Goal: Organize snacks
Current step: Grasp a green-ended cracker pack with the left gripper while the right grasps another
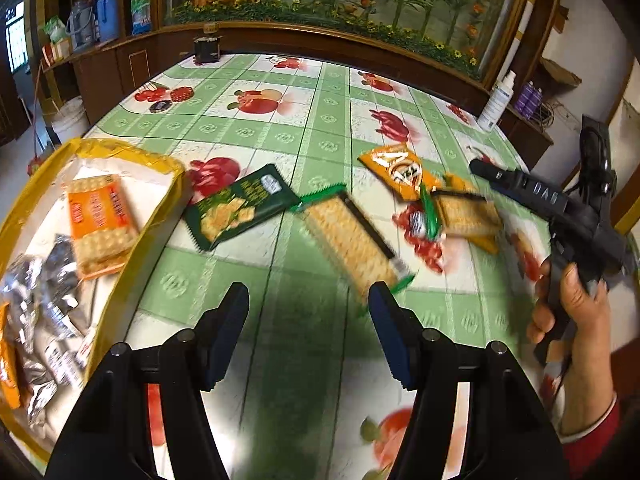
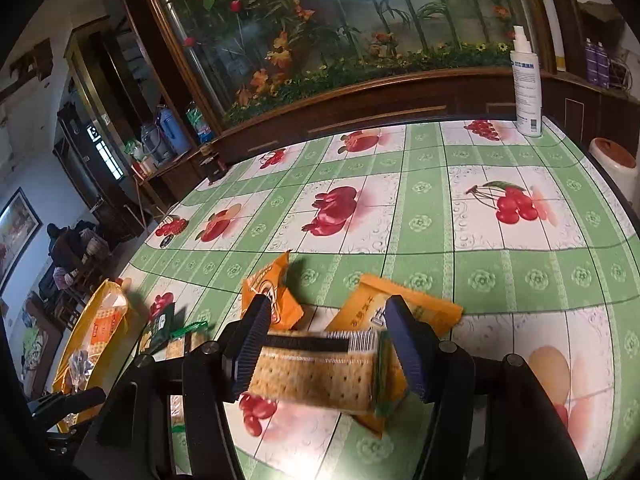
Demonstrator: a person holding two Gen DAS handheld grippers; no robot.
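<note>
Fruit-print green tablecloth (image 2: 480,272) under everything, planted glass cabinet behind. Clear-wrapped cracker pack (image 2: 316,376) between the fingers of the right gripper (image 2: 326,348), long axis crosswise from pad to pad, lying partly on an orange pack (image 2: 424,308); motion blur hides any contact, so cannot tell whether gripped or merely straddled. Jaws roughly half spread. Left gripper (image 1: 308,332) empty, parted, aimed down at bare cloth. Just ahead and right of its tips: a second clear cracker pack (image 1: 352,240), long axis angling away to the left. Beyond, a dark green pack (image 1: 240,208). Yellow-rimmed tray (image 1: 132,156) with sorted snacks off to the left, nearer the left hand, well apart from the right gripper.
</note>
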